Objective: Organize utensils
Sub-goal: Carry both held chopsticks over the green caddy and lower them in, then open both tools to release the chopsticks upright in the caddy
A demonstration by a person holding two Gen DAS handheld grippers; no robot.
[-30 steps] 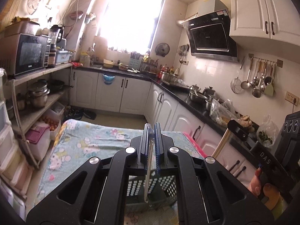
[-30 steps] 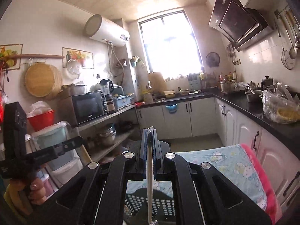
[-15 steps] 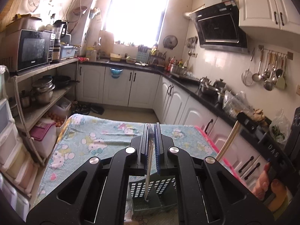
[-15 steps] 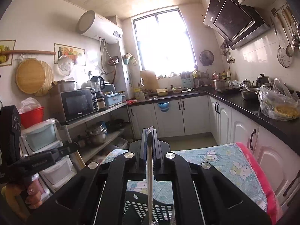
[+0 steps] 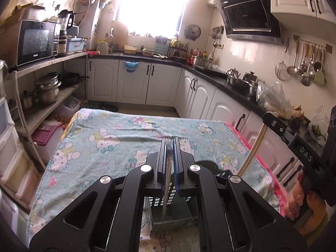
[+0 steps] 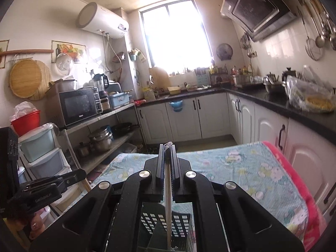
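Note:
In the left wrist view my left gripper (image 5: 169, 141) is shut on a thin pale chopstick (image 5: 166, 195) in a clear wrapper. The stick hangs down into a dark green perforated utensil basket (image 5: 174, 218) on the table below. To the right a hand (image 5: 304, 199) holds my right gripper (image 5: 265, 116), with a pale chopstick (image 5: 254, 152) slanting down from it toward the basket. In the right wrist view my right gripper (image 6: 167, 147) is shut on that chopstick (image 6: 168, 212), whose lower end reaches inside the basket (image 6: 182, 220).
The table wears a teal cartoon-cat cloth (image 5: 117, 142) with a pink edge (image 6: 298, 178) on the right. White cabinets under a black counter (image 5: 220, 79) run behind and to the right. An open shelf with pots (image 5: 46, 88) and a microwave stands on the left.
Both grippers have sunk toward the table with their chopsticks. The basket and cloth now sit closer, and the sticks reach deeper into the basket.

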